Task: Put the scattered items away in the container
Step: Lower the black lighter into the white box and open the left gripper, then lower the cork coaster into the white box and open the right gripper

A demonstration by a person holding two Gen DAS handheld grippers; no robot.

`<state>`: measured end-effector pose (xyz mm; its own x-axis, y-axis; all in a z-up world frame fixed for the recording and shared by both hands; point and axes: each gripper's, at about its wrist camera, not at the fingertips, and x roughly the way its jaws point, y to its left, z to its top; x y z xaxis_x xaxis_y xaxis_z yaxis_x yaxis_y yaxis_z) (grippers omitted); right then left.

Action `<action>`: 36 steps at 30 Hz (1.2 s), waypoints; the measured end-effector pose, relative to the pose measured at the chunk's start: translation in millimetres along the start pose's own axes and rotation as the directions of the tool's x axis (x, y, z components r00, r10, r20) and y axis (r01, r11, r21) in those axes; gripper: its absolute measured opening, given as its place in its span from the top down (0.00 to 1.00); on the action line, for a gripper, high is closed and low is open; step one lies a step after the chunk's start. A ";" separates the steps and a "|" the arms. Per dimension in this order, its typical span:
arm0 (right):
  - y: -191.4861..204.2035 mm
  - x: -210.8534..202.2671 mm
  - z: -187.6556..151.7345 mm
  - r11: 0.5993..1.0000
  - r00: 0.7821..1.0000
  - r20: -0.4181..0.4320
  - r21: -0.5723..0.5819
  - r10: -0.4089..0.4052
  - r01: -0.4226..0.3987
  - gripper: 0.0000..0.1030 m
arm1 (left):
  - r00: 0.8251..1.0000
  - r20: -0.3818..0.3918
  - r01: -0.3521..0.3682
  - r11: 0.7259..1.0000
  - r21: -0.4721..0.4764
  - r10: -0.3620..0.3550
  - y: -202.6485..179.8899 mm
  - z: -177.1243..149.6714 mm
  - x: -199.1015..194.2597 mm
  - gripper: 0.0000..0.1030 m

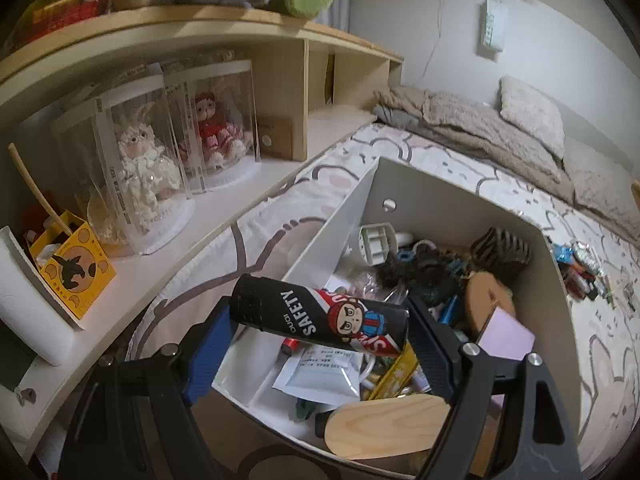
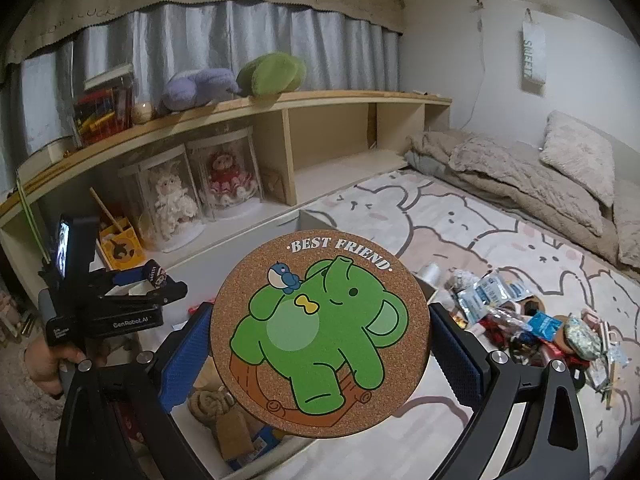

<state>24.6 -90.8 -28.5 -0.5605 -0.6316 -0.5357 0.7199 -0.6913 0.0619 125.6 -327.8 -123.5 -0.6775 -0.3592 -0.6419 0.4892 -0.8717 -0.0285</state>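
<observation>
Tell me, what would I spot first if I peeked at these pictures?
The round cork coaster with a green elephant and the words BEST FRIEND, held up in the right tool, fills the middle of the right view. In the left view, the left tool holds a black SAFETY tube over the white box crammed with odds and ends. Two dolls in clear cases stand on the shelf.
</observation>
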 end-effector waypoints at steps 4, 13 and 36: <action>-0.3 11.7 1.5 1.000 1.000 -0.017 0.012 0.010 -0.010 0.03 | 1.000 -0.004 -0.013 0.999 0.032 0.013 -2.1 -1.6 1.1 0.19; -4.7 43.7 12.0 0.997 0.998 -0.056 0.076 0.035 -0.031 0.03 | 0.999 0.002 -0.045 0.988 0.149 0.045 -9.3 -6.4 3.4 0.19; 39.5 98.6 -30.4 0.992 0.950 -0.301 -0.075 0.078 -0.105 0.03 | 0.999 0.046 0.009 0.987 0.159 -0.017 -5.4 -3.8 -4.6 0.13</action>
<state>10.3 -169.7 -104.5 -0.3533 -0.5481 -0.7581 0.8034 -0.5930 0.0543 128.1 -320.1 -123.3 -0.7103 -0.3595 -0.6051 0.3892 -0.9170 0.0880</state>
